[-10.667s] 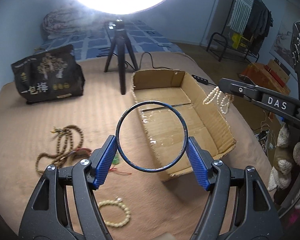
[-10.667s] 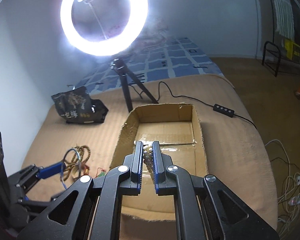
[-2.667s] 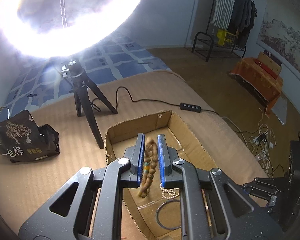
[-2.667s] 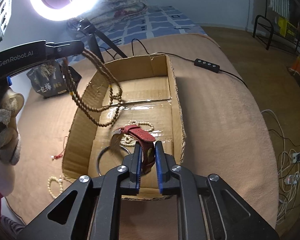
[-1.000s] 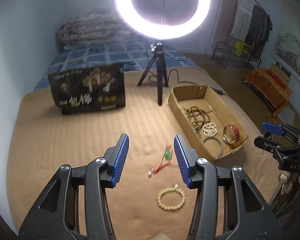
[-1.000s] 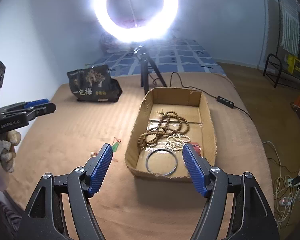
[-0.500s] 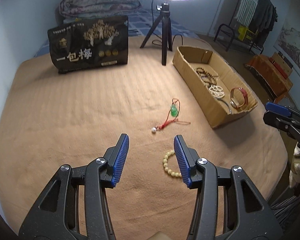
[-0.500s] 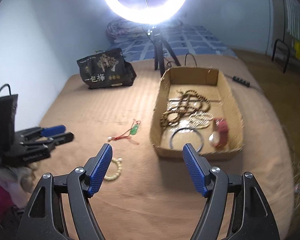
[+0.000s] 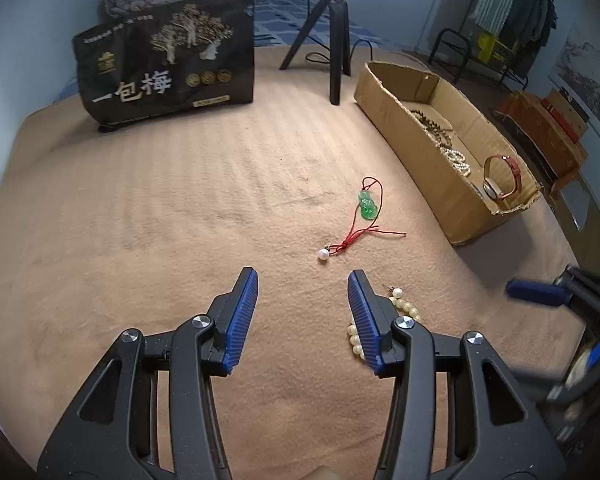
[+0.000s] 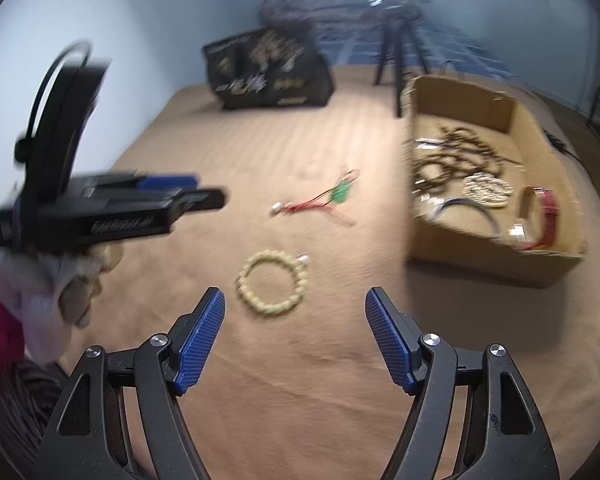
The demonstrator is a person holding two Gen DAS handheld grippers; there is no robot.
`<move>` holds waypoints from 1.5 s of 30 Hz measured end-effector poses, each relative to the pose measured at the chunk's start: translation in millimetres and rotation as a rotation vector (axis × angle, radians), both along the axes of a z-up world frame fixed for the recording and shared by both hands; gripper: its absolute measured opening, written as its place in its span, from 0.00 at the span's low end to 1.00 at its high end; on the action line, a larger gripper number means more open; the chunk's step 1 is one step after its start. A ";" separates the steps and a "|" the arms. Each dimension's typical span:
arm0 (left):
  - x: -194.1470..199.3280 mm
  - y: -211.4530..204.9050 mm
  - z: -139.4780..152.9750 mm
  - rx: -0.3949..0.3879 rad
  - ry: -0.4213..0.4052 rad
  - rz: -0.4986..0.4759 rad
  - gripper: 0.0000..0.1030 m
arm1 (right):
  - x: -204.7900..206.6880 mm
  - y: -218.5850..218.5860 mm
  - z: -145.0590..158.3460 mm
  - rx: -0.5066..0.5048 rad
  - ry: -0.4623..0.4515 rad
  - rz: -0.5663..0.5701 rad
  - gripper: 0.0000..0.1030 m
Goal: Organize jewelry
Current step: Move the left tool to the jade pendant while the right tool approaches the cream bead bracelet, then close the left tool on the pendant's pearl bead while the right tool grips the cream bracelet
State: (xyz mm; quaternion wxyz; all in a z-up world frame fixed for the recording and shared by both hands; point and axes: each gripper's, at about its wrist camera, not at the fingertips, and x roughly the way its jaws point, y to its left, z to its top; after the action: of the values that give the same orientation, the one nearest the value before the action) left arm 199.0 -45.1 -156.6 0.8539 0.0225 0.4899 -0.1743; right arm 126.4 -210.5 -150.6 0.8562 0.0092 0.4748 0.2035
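Cream bead bracelet [image 10: 272, 282] flat on the tan blanket [image 9: 140, 208], just beside the left gripper [image 9: 302, 282], jaws wide apart, holding nothing. Right gripper [image 10: 295, 302] spread wide and bare too. Green pendant [image 9: 367, 206] farther off, near the cardboard box [image 9: 420, 140].

The left gripper [image 9: 302, 280] hangs over the tan ribbed blanket [image 9: 160, 208] with its blue-padded jaws spread wide and nothing between them. A cream beaded bracelet [image 9: 404, 308] lies at about four o'clock of its tips, partly hidden behind the right finger. A green pendant on a red cord [image 9: 367, 205] rests at one o'clock, well apart. The open brown cardboard box [image 9: 412, 132] at two o'clock holds brown beads, white pearls and a red-strapped watch [image 9: 502, 178]. The right gripper [image 9: 540, 293] shows blurred at three o'clock.
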 end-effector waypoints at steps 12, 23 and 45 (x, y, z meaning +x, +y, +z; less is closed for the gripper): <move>24.5 -15.4 -31.5 -0.003 0.052 -0.094 0.34 | 5.1 21.3 -27.5 -0.033 0.034 0.025 0.70; 43.0 -22.5 -44.7 -0.002 0.059 -0.132 0.25 | 18.8 26.4 -41.9 -0.044 0.059 -0.003 0.56; 42.2 -33.2 -56.6 0.043 0.045 -0.162 0.07 | 26.5 31.6 -56.6 -0.115 0.080 -0.026 0.26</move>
State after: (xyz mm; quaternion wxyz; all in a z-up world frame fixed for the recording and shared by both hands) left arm 241.2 -78.3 -213.2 0.8251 0.0766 0.5091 -0.2327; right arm 152.8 -178.9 -207.2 0.8382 -0.0257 0.5193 0.1643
